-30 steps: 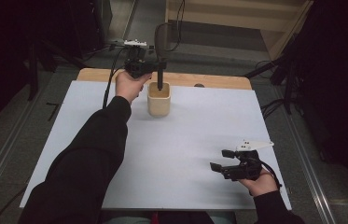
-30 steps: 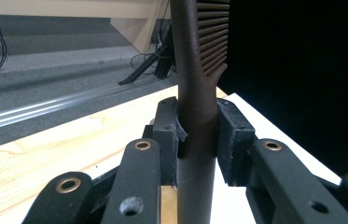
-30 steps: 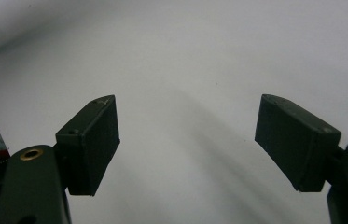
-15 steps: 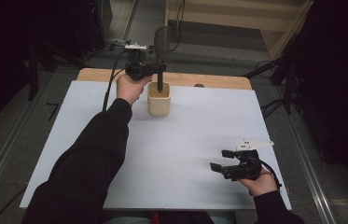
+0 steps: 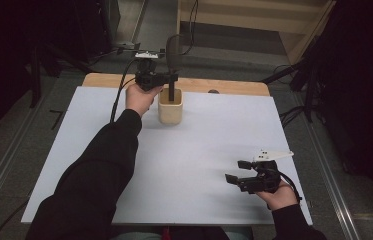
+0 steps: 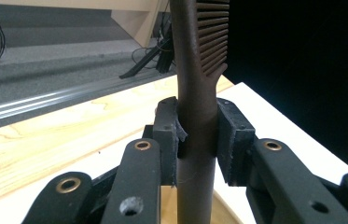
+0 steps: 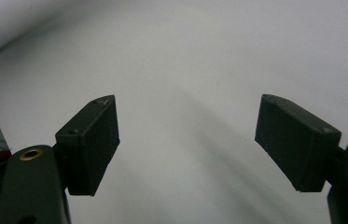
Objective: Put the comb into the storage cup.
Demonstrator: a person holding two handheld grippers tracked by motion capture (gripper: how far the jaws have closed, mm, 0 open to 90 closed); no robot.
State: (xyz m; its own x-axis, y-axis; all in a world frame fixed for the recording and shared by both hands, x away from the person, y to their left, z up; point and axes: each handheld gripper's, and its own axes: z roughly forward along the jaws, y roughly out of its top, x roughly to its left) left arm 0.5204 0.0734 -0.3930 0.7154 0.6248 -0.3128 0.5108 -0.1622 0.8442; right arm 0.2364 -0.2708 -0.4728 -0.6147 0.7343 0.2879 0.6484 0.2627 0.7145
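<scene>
The left gripper [image 6: 198,140] is clamped on the stiff, light-looking brown comb [image 6: 195,84] at its smooth handle, upright in the beige cup [image 5: 170,111] on the desk [image 5: 214,135], likely slippery; the right gripper [image 7: 188,140] rests wide open, empty.

A: How many holders on the table [image 5: 99,150]?
B: One, a beige holder [image 5: 170,111], up at twelve o'clock.
A: And utensils?
B: One, a dark slotted spatula [image 5: 173,59], standing in that holder.
A: Grippers?
B: Two. The left gripper [image 5: 166,78] is at twelve o'clock by the holder, the right gripper [image 5: 236,171] down at four o'clock.
A: Hands?
B: Two, one behind each gripper.
</scene>
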